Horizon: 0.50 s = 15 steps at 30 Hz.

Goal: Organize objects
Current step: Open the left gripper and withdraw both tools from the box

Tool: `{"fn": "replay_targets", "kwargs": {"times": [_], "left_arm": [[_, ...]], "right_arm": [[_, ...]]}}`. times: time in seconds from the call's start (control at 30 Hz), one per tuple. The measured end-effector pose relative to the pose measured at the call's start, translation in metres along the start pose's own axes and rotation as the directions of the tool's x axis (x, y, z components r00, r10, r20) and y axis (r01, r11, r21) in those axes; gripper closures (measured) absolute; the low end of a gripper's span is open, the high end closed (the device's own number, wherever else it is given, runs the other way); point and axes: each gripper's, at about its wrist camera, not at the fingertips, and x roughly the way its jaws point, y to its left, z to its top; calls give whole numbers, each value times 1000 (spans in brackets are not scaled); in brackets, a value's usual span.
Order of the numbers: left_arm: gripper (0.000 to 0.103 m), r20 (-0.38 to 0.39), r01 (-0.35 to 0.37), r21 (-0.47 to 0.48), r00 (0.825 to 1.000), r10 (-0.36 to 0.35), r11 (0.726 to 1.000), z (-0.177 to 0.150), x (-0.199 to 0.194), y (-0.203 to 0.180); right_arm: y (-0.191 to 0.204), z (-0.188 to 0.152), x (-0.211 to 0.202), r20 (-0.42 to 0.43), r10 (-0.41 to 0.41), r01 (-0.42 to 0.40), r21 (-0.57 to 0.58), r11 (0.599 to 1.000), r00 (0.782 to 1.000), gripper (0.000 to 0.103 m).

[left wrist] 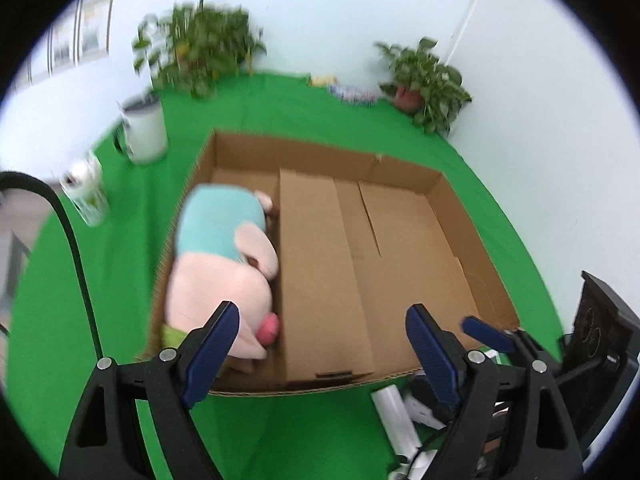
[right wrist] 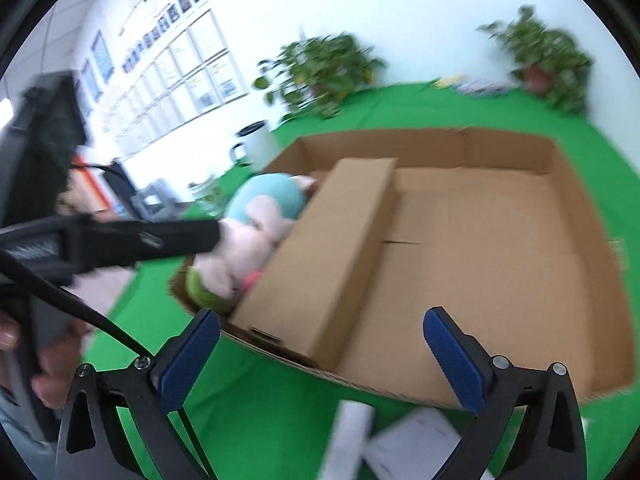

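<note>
A wide, shallow cardboard box point(left wrist: 472, 280) point(right wrist: 600, 248) lies on the green cloth. A pink and teal plush toy point(left wrist: 224, 264) point(right wrist: 256, 232) lies in its left part, beside a long closed carton point(left wrist: 316, 276) point(right wrist: 328, 248). My left gripper point(left wrist: 322, 344) is open and empty above the box's near edge. My right gripper point(right wrist: 322, 356) is open and empty, just in front of the near wall. White boxes point(left wrist: 396, 416) point(right wrist: 404, 444) lie on the cloth under the right gripper. The left gripper's body point(right wrist: 112, 240) shows in the right wrist view over the toy.
A white mug point(left wrist: 144, 128) point(right wrist: 256, 146) and a clear cup point(left wrist: 86, 192) stand left of the box. Two potted plants point(left wrist: 200, 48) point(left wrist: 428, 80) and small packets point(left wrist: 352, 92) sit by the back wall. A black cable point(left wrist: 72, 248) hangs left.
</note>
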Motion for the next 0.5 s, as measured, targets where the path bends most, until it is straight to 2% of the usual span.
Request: {"fn": "replay_targets", "kwargs": {"times": [0.07,0.13,0.33,0.5], "left_arm": [[17,76,-47,48,996,43,998,-6,-15,-5],[17,115,-82,76,991,73,994,-10,-24,-6],[17,132,-106,76,987,96,991,-20,-33,-1],[17,126,-128,33,984,123,991,-37,-42,20]], "right_arm": [[0,-6,-13,22,-51,52,-1,999,998,1],[2,-10,-21,24,-82,82,-1,997,996,1],[2,-3,-33,9,-68,68,29,997,998,1],[8,10,-4,-92,-60,66,73,995,994,1]]}}
